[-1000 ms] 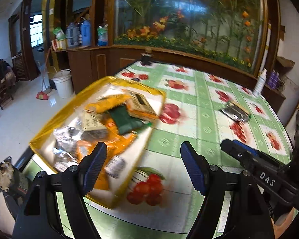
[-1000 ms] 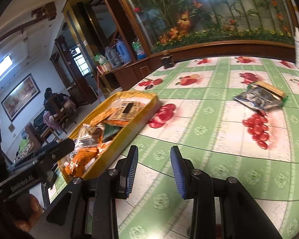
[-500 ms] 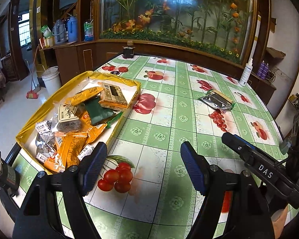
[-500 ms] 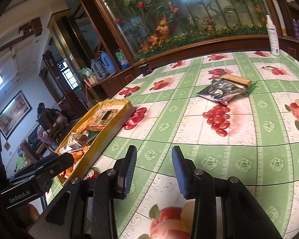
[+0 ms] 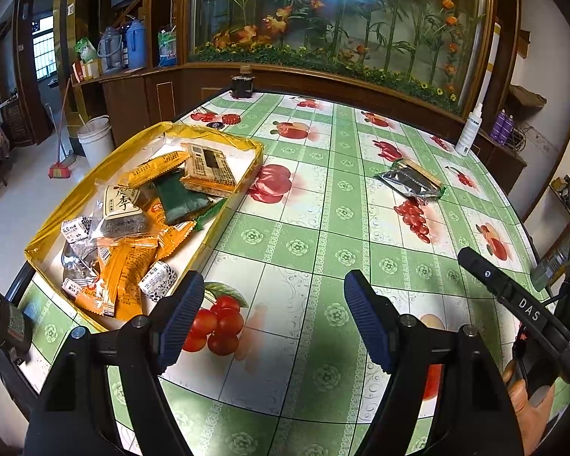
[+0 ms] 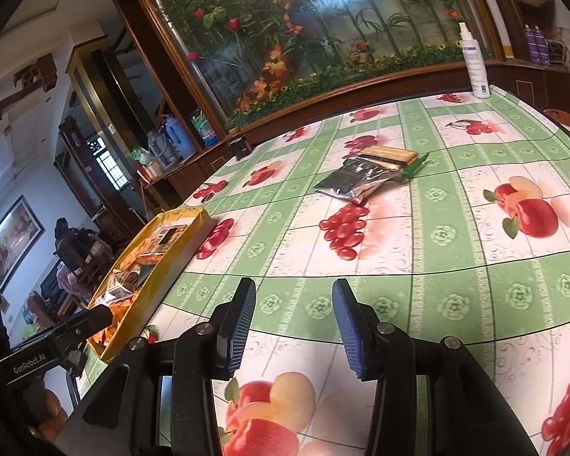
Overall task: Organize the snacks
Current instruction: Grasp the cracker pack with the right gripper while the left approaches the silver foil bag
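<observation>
Both empty: left gripper point(image 5: 273, 317) wide open; right gripper point(image 6: 293, 323) just opening, nearer the silver snack packet point(image 6: 355, 184), lying far and slightly right of it, long axis slanting far-right; yellow tray point(image 5: 230, 207) left.

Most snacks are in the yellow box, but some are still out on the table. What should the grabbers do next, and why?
Probably the right gripper should reach forward to the silver packet lying on the tablecloth with two more packets, outside the yellow tray. Its jaws have just been opening with nothing between them, and that pile sits ahead of it. The left gripper is open and empty too, but nearer the tray.
</observation>
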A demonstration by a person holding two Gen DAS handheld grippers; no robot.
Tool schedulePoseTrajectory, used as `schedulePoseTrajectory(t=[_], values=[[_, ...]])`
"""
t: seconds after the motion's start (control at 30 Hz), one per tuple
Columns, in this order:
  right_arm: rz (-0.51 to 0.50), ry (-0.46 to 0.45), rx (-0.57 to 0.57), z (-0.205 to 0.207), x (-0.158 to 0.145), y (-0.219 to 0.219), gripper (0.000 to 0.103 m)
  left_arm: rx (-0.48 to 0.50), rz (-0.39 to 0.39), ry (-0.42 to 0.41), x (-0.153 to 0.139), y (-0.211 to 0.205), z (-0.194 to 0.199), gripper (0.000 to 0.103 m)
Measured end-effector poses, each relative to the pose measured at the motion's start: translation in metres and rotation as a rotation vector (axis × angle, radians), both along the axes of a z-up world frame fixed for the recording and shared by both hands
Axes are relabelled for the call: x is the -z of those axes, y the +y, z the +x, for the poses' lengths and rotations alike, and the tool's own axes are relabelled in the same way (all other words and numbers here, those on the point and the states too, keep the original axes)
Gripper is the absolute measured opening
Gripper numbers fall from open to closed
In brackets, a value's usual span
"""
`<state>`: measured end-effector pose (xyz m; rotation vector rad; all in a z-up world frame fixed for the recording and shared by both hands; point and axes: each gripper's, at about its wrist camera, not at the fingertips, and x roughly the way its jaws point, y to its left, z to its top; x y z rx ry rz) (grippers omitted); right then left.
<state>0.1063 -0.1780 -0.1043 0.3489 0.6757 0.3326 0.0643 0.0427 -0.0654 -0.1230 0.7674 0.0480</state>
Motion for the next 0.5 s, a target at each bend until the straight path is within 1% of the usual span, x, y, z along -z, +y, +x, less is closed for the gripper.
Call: schedulePoseTrajectory(t=[0.17, 0.27, 0.4, 0.5], values=[[-0.005, 0.004, 0.008, 0.010, -0.005, -0.010, 0.046, 0.010, -0.007, 0.020, 0.003, -0.004, 0.004, 0.076], [0.004, -0.004, 0.007, 0.026, -0.013, -0.017, 0.046, 0.015, -0.020, 0.031, 0.004, -0.006, 0.007, 0.076], [-0.004, -0.028, 0.030, 0.060, -0.026, -0.027, 0.046, 0.019, -0.030, 0.060, 0.005, -0.009, 0.013, 0.076], [-0.014, -0.018, 0.053, 0.097, -0.029, -0.036, 0.046, 0.019, -0.022, 0.066, 0.005, -0.009, 0.016, 0.076]])
